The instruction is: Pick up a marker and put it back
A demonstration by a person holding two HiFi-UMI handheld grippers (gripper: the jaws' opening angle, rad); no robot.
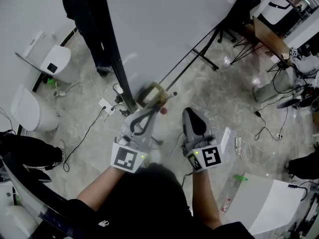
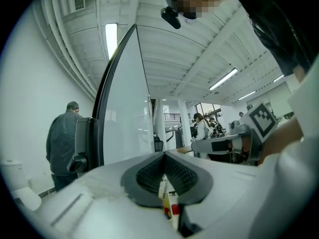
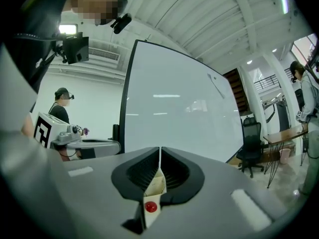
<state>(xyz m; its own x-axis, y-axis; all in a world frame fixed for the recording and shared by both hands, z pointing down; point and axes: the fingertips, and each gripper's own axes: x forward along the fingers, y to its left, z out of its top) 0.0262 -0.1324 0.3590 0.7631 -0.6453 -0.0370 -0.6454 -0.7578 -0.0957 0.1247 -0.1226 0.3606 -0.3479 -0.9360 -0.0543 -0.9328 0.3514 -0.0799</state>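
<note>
Left gripper (image 1: pixel 152 108): jaws pressed together, nothing between, tips just short of tan tray (image 1: pixel 148 94) at whiteboard (image 1: pixel 164 24) foot. Marker (image 1: pixel 168 97), blurred, at tray's right edge, long axis lower-left to upper-right, dark end upper-right. Right gripper (image 1: pixel 190 112): jaws together, empty

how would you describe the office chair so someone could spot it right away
Start from the big whiteboard that fills the middle of the right gripper view. Just past its lower right edge, on the pale floor, stands the office chair. It is black with a high back, unlike the brown desk on thin legs to its right.
</note>
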